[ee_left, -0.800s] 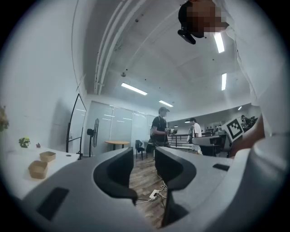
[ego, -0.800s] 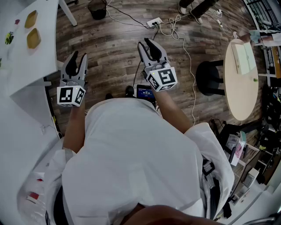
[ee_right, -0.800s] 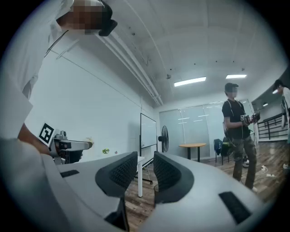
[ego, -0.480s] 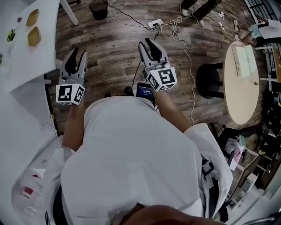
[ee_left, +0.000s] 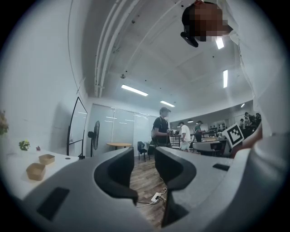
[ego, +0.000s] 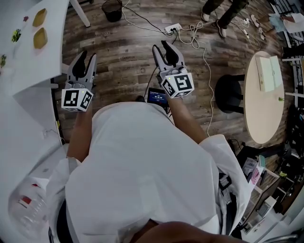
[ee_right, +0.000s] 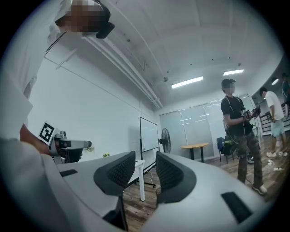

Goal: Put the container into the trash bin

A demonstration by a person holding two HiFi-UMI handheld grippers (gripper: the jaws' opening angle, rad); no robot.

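Two shallow tan containers lie on the white table at the upper left. They also show at the lower left of the left gripper view as a farther container and a nearer container. A dark trash bin stands on the wood floor at the top. My left gripper is held out level over the floor beside the table's edge, open and empty. My right gripper points forward over the floor, open, with nothing between its pads.
A power strip with trailing cables lies beyond the right gripper. To the right stand a black stool and a round wooden table. A person stands farther across the room. Cluttered shelves fill the lower right.
The head view has drifted slightly, so floor and tables sit a little lower in the picture. Both grippers stay held out in front, open as before.
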